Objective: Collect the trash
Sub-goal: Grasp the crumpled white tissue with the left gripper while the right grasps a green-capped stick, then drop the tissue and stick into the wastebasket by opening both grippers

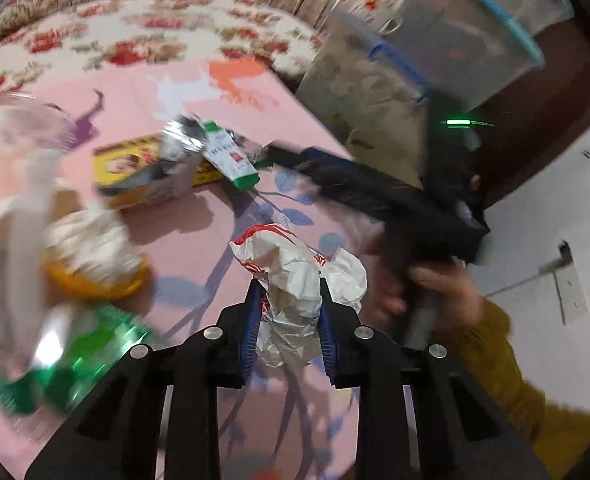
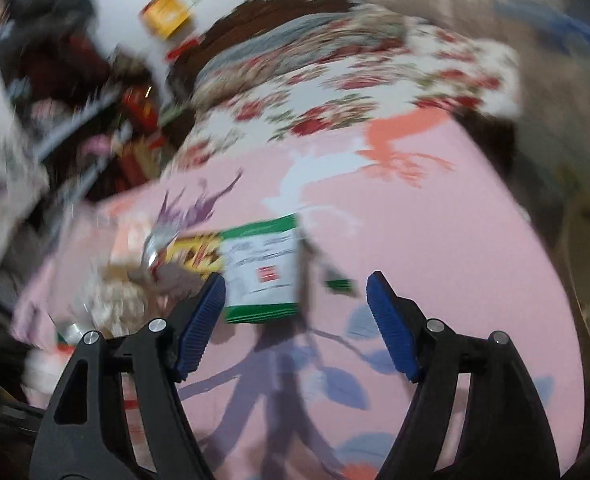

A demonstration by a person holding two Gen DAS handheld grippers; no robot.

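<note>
My left gripper (image 1: pixel 290 284) is shut on a crumpled white wrapper with red print (image 1: pixel 295 280), held above the pink cloth (image 1: pixel 199 232). My right gripper (image 2: pixel 295 284) is open and empty, hovering just short of a green-and-white box (image 2: pixel 261 272) that lies against a yellow box (image 2: pixel 197 252). In the left wrist view the right gripper (image 1: pixel 291 156) reaches in from the right toward the same green-and-white box (image 1: pixel 231 156) and the yellow box (image 1: pixel 135 172). A silver foil piece (image 1: pixel 183 140) lies on the yellow box.
Blurred at the left are an orange-rimmed cup (image 1: pixel 95 260), a green packet (image 1: pixel 79 356) and a clear plastic item (image 1: pixel 11 140). A floral quilt (image 1: pixel 143 32) lies behind the cloth. Clear storage bins (image 1: pixel 435 40) stand at the back right. Clutter (image 2: pixel 75 100) sits left of the table.
</note>
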